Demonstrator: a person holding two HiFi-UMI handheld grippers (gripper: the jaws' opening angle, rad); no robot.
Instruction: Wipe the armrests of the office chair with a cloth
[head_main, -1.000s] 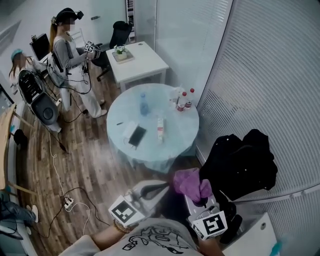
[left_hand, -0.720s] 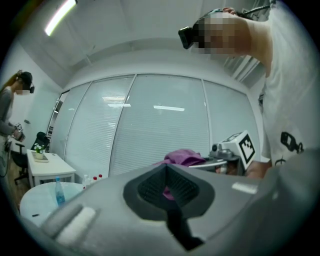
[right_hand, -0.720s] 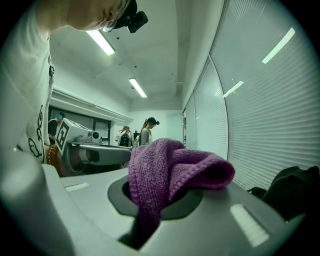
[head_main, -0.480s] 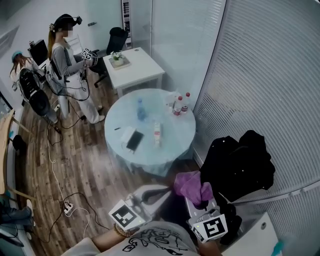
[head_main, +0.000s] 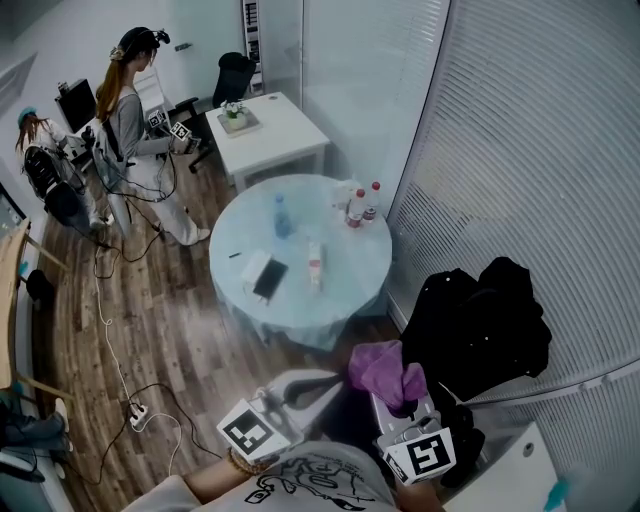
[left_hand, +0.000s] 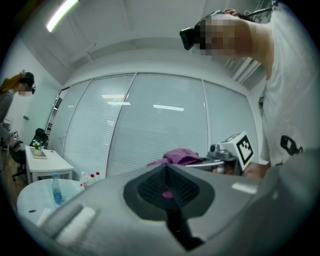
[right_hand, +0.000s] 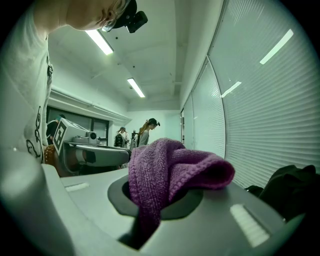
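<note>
Your right gripper (head_main: 402, 408) is clamped on the purple cloth (right_hand: 175, 167), which is bunched and flopping over the jaw tips, held up off any surface. Your left gripper (left_hand: 167, 192) has its jaws together on nothing.

Risks:
- A loose wad may snag or pull free when dragged.
- No armrest is clearly visible near either gripper. The black garment (head_main: 480, 325) on the right may be covering it, so you could wipe fabric instead.

No readable writing. The cubes carry only square markers, and the labels on the bottles (head_main: 361, 207) on the round bench (head_main: 340, 290) are too small.
</note>
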